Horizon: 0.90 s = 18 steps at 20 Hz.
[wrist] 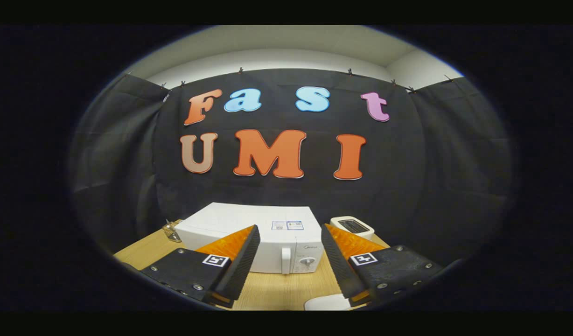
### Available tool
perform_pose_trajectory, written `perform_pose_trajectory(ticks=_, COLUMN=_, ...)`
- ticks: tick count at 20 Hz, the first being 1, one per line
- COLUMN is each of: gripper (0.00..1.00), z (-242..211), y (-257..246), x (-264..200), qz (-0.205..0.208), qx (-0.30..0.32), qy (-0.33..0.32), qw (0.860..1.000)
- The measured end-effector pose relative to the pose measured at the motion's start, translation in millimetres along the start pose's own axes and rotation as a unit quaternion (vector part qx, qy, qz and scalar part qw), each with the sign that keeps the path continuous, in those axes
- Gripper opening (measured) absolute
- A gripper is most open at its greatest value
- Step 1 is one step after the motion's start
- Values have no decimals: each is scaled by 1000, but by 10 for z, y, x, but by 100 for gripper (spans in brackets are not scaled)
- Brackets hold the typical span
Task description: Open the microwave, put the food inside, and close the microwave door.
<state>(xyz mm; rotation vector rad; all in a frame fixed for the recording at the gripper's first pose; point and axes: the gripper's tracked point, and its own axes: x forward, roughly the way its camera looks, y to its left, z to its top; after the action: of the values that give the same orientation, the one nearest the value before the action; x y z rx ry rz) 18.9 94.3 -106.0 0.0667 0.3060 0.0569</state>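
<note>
Gripper view looks forward over a light wooden desk [268,289] toward a white box-shaped microwave [249,228] standing near the black cloth wall. The claw [289,242] hangs above the desk with its two fingers spread wide and nothing between them except the microwave's front, which sits well beyond the fingertips. The microwave's door is closed; a vertical white handle [285,260] and a round control knob [307,262] show on its right front panel. Just beside the microwave, to its right, stands a small white toaster [352,227] with a dark top slot. A white rounded object [327,302], only partly seen, lies on the desk close under the right finger; what it is cannot be told. A small metal clip [171,231] lies at the desk's left corner beside the microwave.
</note>
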Motion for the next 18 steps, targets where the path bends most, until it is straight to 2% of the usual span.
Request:
perform_pose_trajectory(ticks=2, gripper=85, z=19, y=-53, x=-15, qz=-5, qx=-4, qy=-2, qw=1000)
perform_pose_trajectory(ticks=6, gripper=89, z=6, y=-177, x=-40, qz=-15, qx=-2, qy=2, qw=1000)
perform_pose_trajectory(ticks=18, gripper=90, z=36, y=-627, x=-103, qz=-44, qx=18, qy=0, qw=999)
